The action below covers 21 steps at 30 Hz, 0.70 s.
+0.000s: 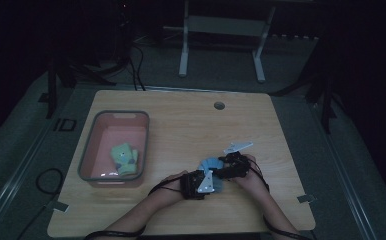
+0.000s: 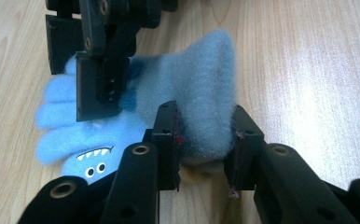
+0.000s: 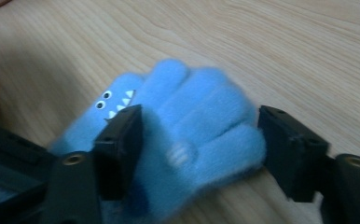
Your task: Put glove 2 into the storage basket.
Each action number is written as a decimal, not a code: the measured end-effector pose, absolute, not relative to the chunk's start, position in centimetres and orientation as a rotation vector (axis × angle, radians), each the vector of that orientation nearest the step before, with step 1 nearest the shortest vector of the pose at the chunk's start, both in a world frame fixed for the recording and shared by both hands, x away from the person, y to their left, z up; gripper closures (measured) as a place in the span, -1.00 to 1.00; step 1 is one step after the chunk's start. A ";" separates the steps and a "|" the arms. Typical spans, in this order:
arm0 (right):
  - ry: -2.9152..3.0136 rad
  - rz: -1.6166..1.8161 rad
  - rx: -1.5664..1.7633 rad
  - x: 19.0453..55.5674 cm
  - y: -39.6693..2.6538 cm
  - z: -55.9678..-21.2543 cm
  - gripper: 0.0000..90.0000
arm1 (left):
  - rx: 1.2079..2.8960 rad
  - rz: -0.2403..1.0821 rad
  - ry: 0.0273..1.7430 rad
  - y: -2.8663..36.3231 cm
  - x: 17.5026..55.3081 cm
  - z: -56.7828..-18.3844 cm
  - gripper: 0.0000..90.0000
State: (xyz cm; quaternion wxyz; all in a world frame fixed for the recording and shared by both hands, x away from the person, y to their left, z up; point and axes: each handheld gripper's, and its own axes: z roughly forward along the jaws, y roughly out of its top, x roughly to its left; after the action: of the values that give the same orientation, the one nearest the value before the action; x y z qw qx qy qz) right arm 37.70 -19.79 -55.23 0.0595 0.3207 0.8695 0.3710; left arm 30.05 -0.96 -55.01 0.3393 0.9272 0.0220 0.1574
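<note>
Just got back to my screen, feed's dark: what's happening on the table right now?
A person works a blue glove on the wooden table with two handheld grippers. The left gripper is shut on the glove's cuff end. The right gripper straddles the glove's finger end with its jaws open, one pad resting on the fabric. A pink bin to the left holds a green glove.
</note>
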 end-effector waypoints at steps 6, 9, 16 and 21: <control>2.663 1.164 0.957 37.6 -19.7 -55.2 0.22 | 2.412 0.386 0.072 -0.8 30.3 -55.0 0.60; 2.701 1.203 0.962 37.5 -19.5 -55.3 0.51 | 2.416 0.383 0.066 -0.8 30.4 -54.9 0.62; 2.706 1.247 1.064 37.7 -19.4 -55.1 0.72 | 2.420 0.354 0.087 -0.6 30.5 -54.4 0.67; 2.697 1.273 1.078 38.0 -19.2 -54.3 0.74 | 2.412 0.354 0.103 0.0 30.7 -53.6 0.69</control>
State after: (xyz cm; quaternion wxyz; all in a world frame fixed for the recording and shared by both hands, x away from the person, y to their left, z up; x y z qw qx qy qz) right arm 37.97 -19.22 -54.28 -0.0148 0.3399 0.8504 0.4013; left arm 30.67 0.00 -53.58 0.3435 0.9284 0.0395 0.1362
